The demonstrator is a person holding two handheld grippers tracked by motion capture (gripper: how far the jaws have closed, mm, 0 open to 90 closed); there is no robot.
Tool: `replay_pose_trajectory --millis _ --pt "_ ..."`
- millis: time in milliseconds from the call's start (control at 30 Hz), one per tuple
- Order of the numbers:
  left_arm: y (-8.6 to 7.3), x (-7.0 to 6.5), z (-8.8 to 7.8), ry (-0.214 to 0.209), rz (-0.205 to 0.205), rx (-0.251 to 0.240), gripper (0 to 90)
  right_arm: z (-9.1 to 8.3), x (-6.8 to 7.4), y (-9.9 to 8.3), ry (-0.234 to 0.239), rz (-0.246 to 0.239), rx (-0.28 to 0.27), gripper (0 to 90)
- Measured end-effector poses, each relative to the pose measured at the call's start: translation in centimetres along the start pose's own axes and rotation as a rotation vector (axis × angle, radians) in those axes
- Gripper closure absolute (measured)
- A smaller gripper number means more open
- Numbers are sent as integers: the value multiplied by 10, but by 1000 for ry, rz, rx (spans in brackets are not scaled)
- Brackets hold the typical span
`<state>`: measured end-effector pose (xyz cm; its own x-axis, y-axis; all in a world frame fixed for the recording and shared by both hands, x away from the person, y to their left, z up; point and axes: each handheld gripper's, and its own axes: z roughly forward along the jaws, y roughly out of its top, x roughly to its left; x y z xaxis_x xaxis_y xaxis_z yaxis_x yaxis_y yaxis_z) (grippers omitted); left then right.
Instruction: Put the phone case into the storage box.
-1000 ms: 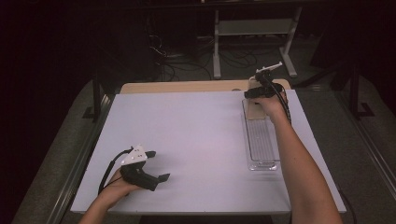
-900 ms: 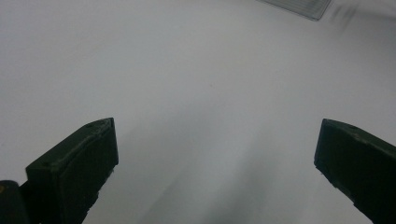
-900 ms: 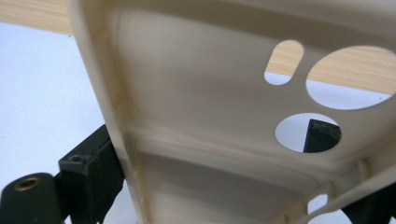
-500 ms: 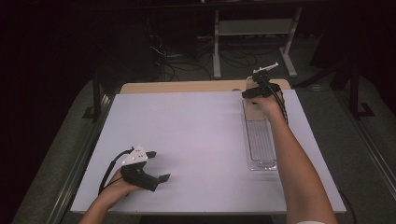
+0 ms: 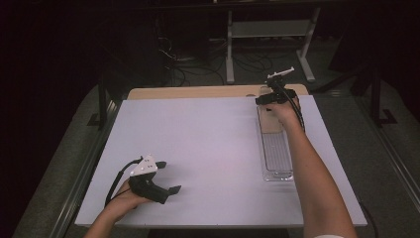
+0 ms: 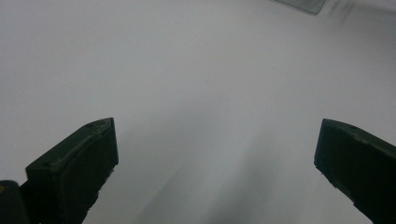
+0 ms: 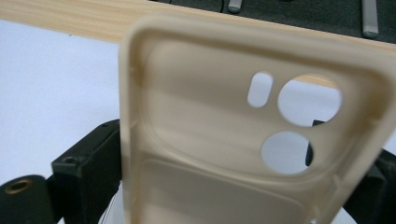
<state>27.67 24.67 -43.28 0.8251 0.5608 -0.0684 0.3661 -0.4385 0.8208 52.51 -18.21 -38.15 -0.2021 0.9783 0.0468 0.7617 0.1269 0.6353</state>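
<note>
right gripper (image 5: 262,99) upper right of high view, jaws closed on beige soft plastic phone case (image 7: 233,135), case between jaws, above clear plastic tray (image 5: 276,153) | left gripper (image 5: 168,176) lower left, jaws wide apart, empty, on white table (image 5: 208,144)

Open tabletop (image 5: 208,144) centre, clear tray (image 5: 276,156) blocking right

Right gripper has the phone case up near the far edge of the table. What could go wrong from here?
The right gripper holds the case across its soft side walls, so they may flex and let it slip or twist. It sits over the far end of the clear tray near the table edge; a drop might bounce off the tray or beyond the edge. The left gripper rests open, far away, and likely could not help catch it.
</note>
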Motion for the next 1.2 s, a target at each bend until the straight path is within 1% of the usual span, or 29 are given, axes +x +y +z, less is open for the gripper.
replay_pose_trajectory --millis 133,267,300,367,467,500,600,633,700,767,800,867,900,933,1000,1033,1200 --pt "0 0 0 0 0 -2 0 -1 1 0 3 2 -3 63" --pt "0 0 0 -1 5 3 0 -6 -1 1 15 4 -22 63" --pt "0 0 0 -2 5 2 0 -8 -1 1 24 11 -26 63" --pt "0 0 0 -2 6 4 0 -12 -3 2 30 6 -41 62" --pt "0 0 0 -2 9 7 0 -19 -5 3 49 11 -57 61" --pt "0 0 0 -1 7 8 0 -21 -6 3 49 4 -66 60" --pt "0 -1 0 -1 5 9 0 -28 -6 3 63 10 -73 58" --pt "1 0 0 0 18 20 0 -31 -7 3 66 7 -82 59" --pt "1 0 0 -2 21 26 0 -36 -6 2 81 4 -84 58" --pt "1 0 0 -2 19 27 0 -42 -6 1 92 -16 -93 53" --pt "1 0 0 -2 18 25 0 -44 -5 1 96 -13 -91 50" --pt "1 0 0 -2 23 23 0 -49 -4 -2 114 -29 -100 44" --pt "1 0 -1 -1 19 24 0 -50 -4 -3 122 -36 -109 45" --pt "1 -1 0 -3 3 12 0 -52 -3 -6 133 -43 -115 45" --pt "1 0 -1 -3 15 24 0 -55 -2 -9 147 -48 -118 45" --pt "1 1 -1 -2 19 29 0 -57 -1 -12 156 -61 -123 45" --pt "2 1 -2 -8 20 32 0 -66 3 -22 202 -83 -136 46"
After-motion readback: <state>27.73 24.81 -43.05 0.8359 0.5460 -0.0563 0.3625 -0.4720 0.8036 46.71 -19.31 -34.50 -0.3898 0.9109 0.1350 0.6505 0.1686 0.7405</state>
